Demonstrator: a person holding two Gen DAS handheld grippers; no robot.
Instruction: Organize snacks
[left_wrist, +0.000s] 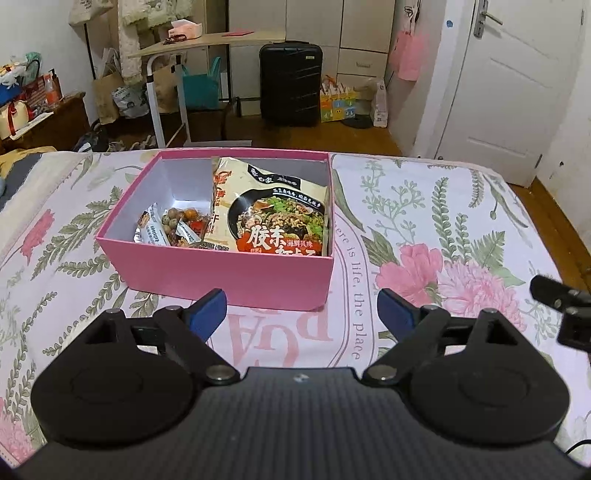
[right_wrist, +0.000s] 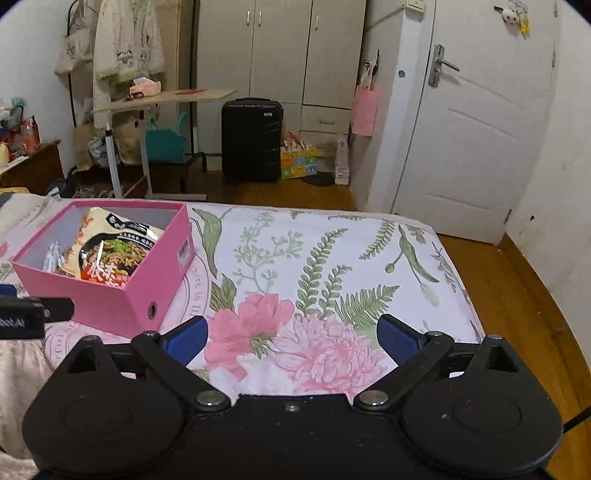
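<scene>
A pink box (left_wrist: 229, 271) stands open on the floral bedsheet. Inside it a noodle packet (left_wrist: 275, 210) leans on the right side, with small snack packs (left_wrist: 173, 227) at the left front. My left gripper (left_wrist: 301, 314) is open and empty, just in front of the box's near wall. My right gripper (right_wrist: 291, 341) is open and empty over the pink flower print, to the right of the box (right_wrist: 122, 295), where the noodle packet (right_wrist: 114, 251) shows too. The right gripper's tip shows in the left wrist view (left_wrist: 554, 291).
The bed's far edge (right_wrist: 332, 216) and right edge (right_wrist: 469, 295) drop to a wooden floor. Beyond stand a black suitcase (left_wrist: 290, 83), a side table (left_wrist: 207, 40), bags and a white door (right_wrist: 476, 140).
</scene>
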